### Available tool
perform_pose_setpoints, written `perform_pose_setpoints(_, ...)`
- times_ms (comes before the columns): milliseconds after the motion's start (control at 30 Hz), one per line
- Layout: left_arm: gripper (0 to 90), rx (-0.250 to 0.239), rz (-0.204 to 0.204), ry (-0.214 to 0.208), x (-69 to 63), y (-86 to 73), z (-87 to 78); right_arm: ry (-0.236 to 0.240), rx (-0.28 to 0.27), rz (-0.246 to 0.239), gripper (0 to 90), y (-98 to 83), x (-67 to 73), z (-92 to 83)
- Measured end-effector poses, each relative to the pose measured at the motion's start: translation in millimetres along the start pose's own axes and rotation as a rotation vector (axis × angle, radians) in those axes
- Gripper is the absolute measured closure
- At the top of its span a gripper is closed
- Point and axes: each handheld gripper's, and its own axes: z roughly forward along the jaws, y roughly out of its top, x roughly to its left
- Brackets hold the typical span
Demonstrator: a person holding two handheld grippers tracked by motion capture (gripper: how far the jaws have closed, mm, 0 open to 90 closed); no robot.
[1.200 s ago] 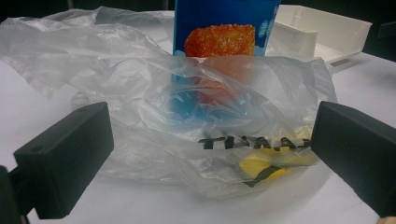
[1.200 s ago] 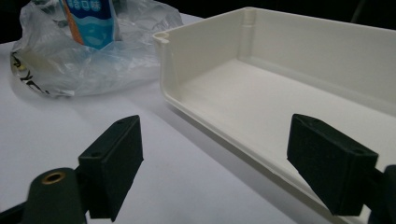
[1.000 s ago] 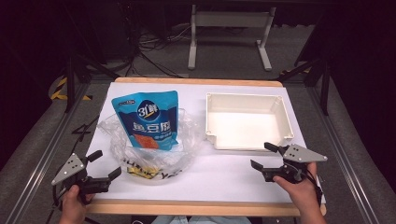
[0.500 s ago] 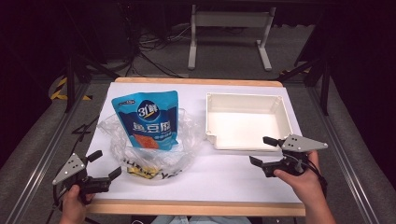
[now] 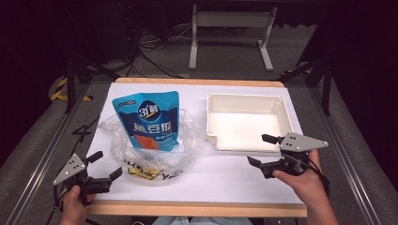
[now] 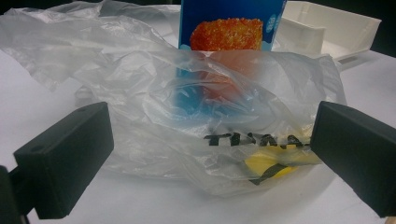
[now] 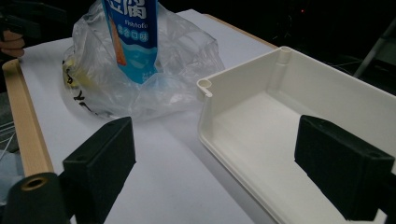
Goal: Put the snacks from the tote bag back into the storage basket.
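A blue snack pouch (image 5: 149, 121) stands in a crumpled clear plastic bag (image 5: 185, 140) at the table's left middle, with a yellow packet (image 5: 143, 172) in the bag's front. My left gripper (image 5: 107, 165) stands open at the front left, its jaws facing the bag (image 6: 140, 107) and the yellow packet (image 6: 271, 163) with nothing between them. My right gripper (image 5: 260, 150) hovers open just in front of the white tray (image 5: 281, 104); its jaws have just been opening and nothing is between them. In the right gripper view the tray's near corner (image 7: 205, 88) lies ahead, between the jaws.
White paper covers the table (image 5: 225, 183), which has a wooden front edge (image 5: 197, 208). The tray (image 7: 299, 116) holds nothing. A metal stand (image 5: 230, 28) and cables sit on the dark floor beyond the table. The person's other hand (image 7: 14, 44) shows far off.
My right gripper has risen and moved a little left, up toward the tray's front edge. The left gripper, bag and pouch have stayed where they were.
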Motion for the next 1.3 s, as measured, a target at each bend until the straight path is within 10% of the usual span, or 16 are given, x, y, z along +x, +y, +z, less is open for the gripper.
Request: perform_pose_setpoints(1300,0.3,-0.014,0.006,-0.008,0.1,1.1,-2.1,0.221,-0.055,-0.170,12.7,92.1,27.5,109.6)
